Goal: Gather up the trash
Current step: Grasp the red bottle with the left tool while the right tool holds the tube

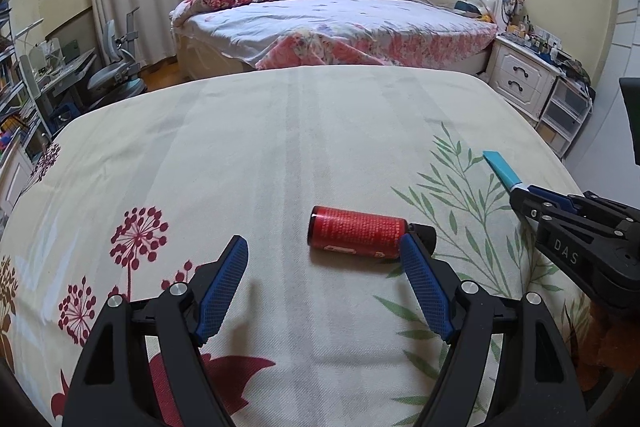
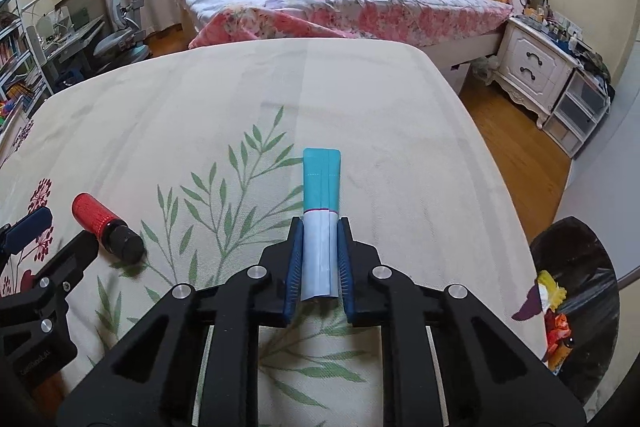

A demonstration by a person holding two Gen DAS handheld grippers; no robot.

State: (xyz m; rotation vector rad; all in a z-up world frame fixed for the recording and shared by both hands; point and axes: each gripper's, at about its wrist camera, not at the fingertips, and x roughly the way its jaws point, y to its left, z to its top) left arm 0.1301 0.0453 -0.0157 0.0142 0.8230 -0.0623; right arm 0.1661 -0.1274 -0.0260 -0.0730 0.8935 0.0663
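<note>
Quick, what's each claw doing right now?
Left claw: open, holding nothing, red bottle just ahead.
Right claw: closed on the teal and white packet.

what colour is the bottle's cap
Black, on the red bottle; the cap shows best in the right wrist view.

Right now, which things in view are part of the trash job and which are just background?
Job:
- red bottle lying on the tablecloth
- blue-white packet in right claw
- black bin, trash inside
- left claw, open

Background:
- bed
- nightstand
- desk chair
</note>
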